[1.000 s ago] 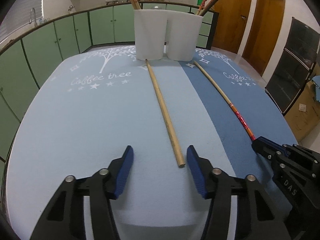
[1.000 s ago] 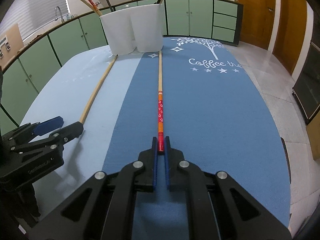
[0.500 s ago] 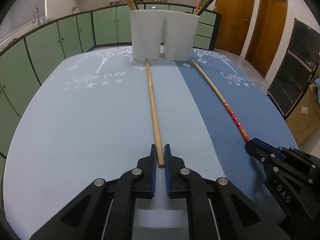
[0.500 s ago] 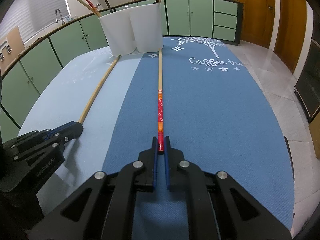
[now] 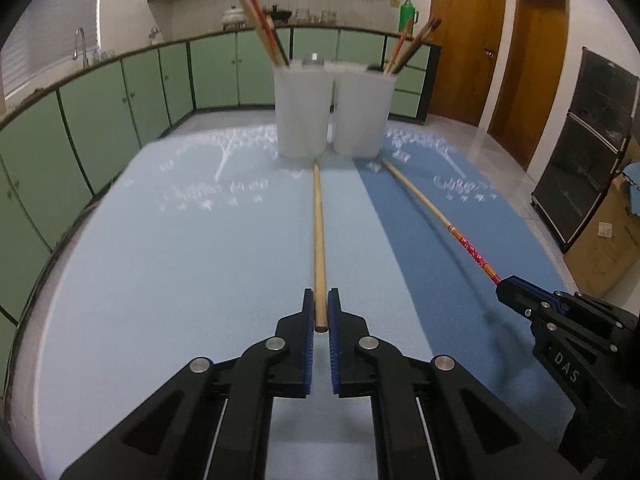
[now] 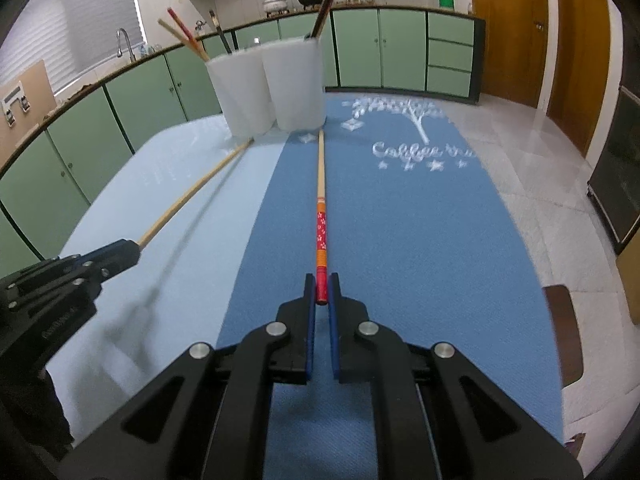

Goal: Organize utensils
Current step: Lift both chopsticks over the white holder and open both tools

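Observation:
My left gripper [image 5: 321, 308] is shut on the near end of a plain wooden chopstick [image 5: 319, 232] that points at the left white cup [image 5: 303, 110]. My right gripper [image 6: 321, 292] is shut on the red end of a red-patterned chopstick [image 6: 321, 200] that points at the right white cup [image 6: 294, 84]. Both sticks are raised off the mat at the near end, with shadows under them. Each gripper shows in the other's view: the right gripper [image 5: 516, 286] and the left gripper [image 6: 120, 250]. Both cups hold several chopsticks.
The table is covered by a light blue mat [image 5: 160, 260] and a darker blue mat [image 6: 420, 240] with white tree prints. Green kitchen cabinets [image 5: 100, 112] curve behind. Wooden doors [image 5: 464, 40] and a dark cabinet [image 5: 588, 140] stand at the right.
A second ago my left gripper was open around the plain chopstick; it has shut on it. Both grippers have since lifted the near ends of their sticks. The right stayed shut.

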`<move>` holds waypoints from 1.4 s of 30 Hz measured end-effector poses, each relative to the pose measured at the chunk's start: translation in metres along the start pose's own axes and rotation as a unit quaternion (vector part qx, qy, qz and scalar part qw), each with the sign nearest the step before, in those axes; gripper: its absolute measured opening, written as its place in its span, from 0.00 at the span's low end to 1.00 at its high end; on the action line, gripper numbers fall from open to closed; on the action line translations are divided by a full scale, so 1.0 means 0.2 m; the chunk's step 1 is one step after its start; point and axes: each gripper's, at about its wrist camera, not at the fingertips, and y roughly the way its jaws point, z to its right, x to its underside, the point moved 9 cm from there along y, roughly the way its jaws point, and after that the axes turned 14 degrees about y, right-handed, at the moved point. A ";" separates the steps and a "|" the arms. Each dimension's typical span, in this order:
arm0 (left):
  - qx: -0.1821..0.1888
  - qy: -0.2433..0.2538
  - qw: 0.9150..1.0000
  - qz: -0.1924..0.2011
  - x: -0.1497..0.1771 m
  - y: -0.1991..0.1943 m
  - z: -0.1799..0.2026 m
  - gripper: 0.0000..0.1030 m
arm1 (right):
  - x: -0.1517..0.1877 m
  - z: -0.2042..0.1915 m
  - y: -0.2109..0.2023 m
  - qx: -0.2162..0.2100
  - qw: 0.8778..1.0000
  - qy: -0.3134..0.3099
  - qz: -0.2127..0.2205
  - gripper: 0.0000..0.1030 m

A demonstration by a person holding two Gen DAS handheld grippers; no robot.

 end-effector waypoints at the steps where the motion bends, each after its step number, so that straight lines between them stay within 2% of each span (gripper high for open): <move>1: -0.001 0.001 1.000 0.007 -0.02 -0.03 -0.01 0.06 | -0.02 0.00 -0.02 0.000 1.000 -0.002 0.006 0.05; 7: -0.008 -0.004 0.998 0.056 -0.19 -0.20 -0.07 0.06 | -0.17 -0.05 -0.20 -0.009 0.999 -0.020 0.049 0.05; 15: -0.008 0.008 0.992 0.126 -0.48 -0.42 -0.15 0.06 | -0.48 -0.15 -0.44 -0.037 0.993 -0.040 0.103 0.05; 24: 0.016 0.019 0.987 0.159 -0.72 -0.45 -0.19 0.06 | -0.84 -0.29 -0.53 -0.088 0.990 -0.048 0.098 0.05; 35: 0.022 0.036 0.984 0.173 -0.85 -0.43 -0.20 0.06 | -1.06 -0.41 -0.54 -0.110 0.987 -0.065 0.097 0.05; 42: 0.019 0.045 0.977 0.209 -1.03 -0.51 -0.24 0.06 | -1.25 -0.45 -0.61 -0.140 0.982 -0.059 0.113 0.05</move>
